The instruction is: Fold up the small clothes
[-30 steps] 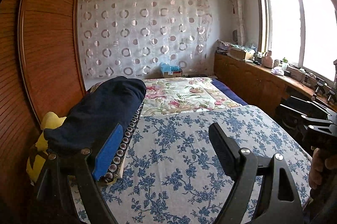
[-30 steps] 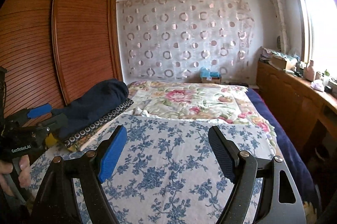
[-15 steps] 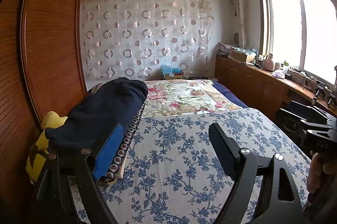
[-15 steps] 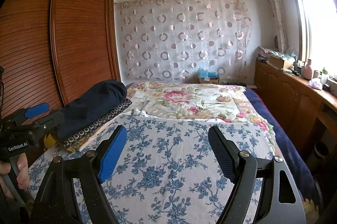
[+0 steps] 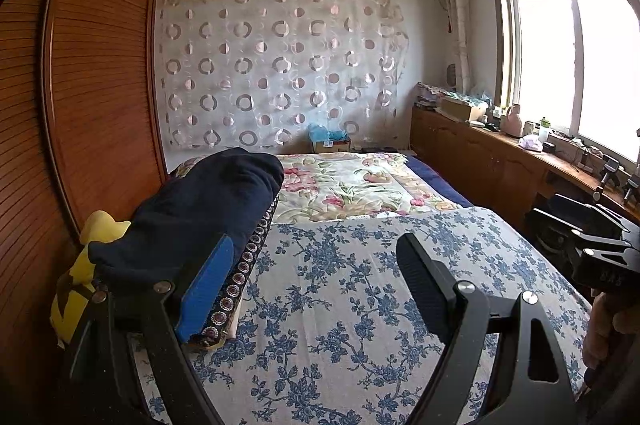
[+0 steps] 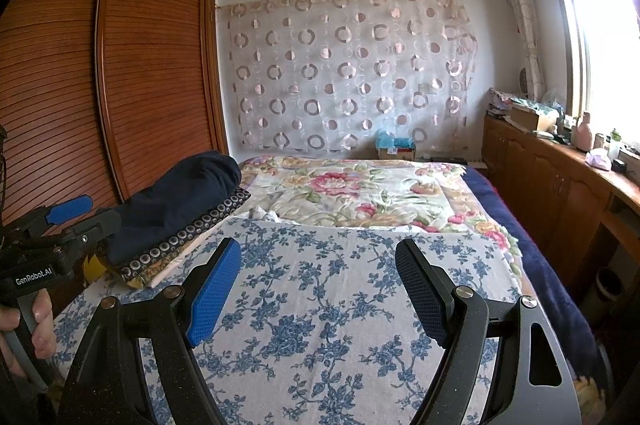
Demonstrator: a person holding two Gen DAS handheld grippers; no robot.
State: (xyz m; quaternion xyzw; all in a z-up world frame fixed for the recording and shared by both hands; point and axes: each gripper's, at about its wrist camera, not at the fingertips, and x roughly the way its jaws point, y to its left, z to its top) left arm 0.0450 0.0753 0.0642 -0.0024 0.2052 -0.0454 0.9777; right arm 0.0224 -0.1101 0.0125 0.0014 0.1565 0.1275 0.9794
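Both sets of fingers are spread wide with nothing between them: left gripper (image 5: 316,289) and right gripper (image 6: 318,289) hover over the blue-flowered sheet (image 6: 328,325). The clothes, a dark navy garment (image 5: 200,213) on a patterned stack (image 6: 180,245), sit at that sheet's left edge, untouched. Looks like no fold has begun; next move is probably reaching left for the top piece.
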